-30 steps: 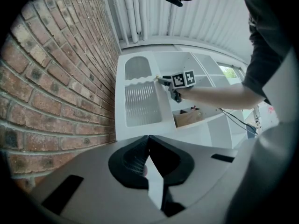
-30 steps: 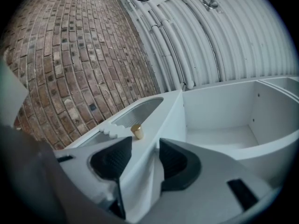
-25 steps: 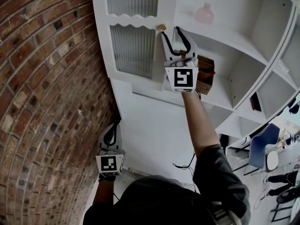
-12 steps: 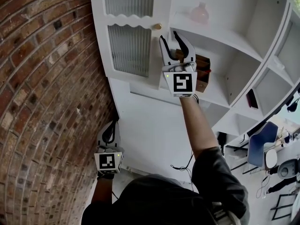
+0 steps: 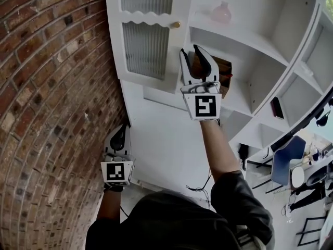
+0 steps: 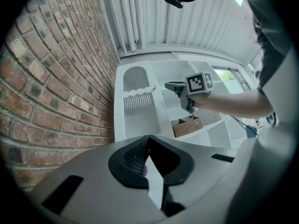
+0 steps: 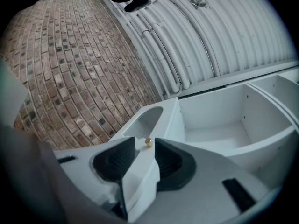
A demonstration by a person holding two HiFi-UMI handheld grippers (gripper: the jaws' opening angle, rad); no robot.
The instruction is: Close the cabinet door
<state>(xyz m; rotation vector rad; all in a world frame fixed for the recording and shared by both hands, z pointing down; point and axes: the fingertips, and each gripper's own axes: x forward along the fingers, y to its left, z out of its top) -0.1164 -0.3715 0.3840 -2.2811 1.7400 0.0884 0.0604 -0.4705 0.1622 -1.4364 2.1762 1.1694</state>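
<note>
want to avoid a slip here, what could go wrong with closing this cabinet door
1. The right gripper is closing its jaws on nothing, with the small gold knob apart from them; a grab could slip off it.
2. The brown box sits on the shelf just beside that gripper; a sideways swing might knock it.

No words, numbers or brand names are legible. The only signs are black-and-white square coded markers, one on the cube of the left gripper (image 5: 118, 139), one on the right gripper (image 5: 191, 53).
</note>
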